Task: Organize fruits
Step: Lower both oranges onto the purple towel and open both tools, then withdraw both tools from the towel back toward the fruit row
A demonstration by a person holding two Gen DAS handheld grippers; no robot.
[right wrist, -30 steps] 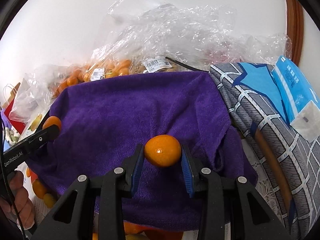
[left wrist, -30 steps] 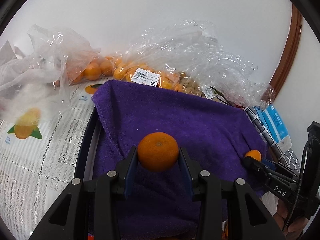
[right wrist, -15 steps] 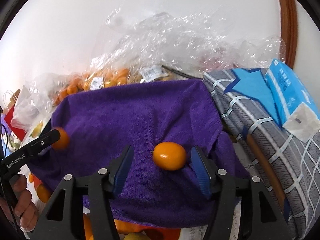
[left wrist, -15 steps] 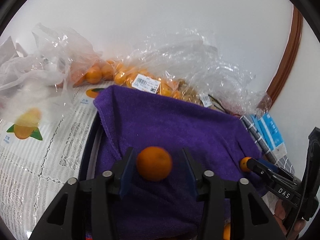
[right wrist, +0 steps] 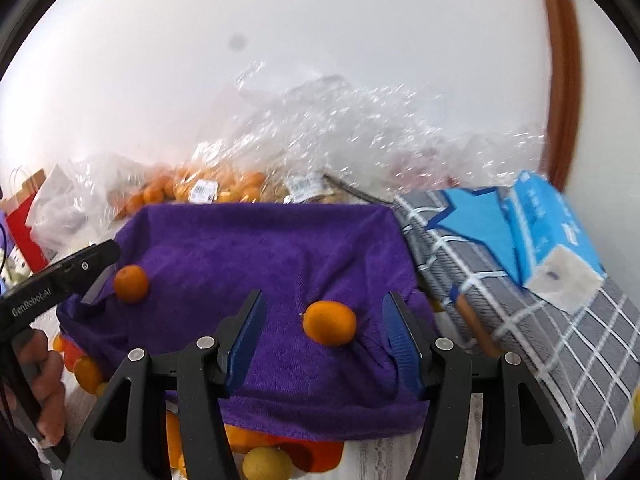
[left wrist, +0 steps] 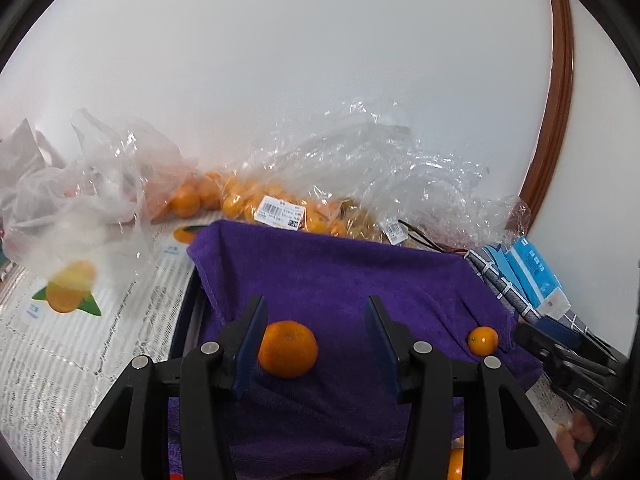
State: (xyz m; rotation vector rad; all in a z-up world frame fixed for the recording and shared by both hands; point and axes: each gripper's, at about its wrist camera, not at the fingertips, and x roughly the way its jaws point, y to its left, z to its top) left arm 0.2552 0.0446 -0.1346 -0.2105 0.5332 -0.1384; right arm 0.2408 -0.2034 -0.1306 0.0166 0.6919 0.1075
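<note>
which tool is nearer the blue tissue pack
Right. The right tool is beside the blue tissue pack; the left tool sits across the purple towel.

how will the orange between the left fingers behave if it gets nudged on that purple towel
The orange is round, so it could roll, though the soft purple towel probably damps that. It looks firm and smooth-skinned, so likely sturdy but a little slippery. It lies free between open fingers.

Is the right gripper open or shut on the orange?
Open: the right gripper has gaps between both pads and the orange lying on the purple towel.
</note>
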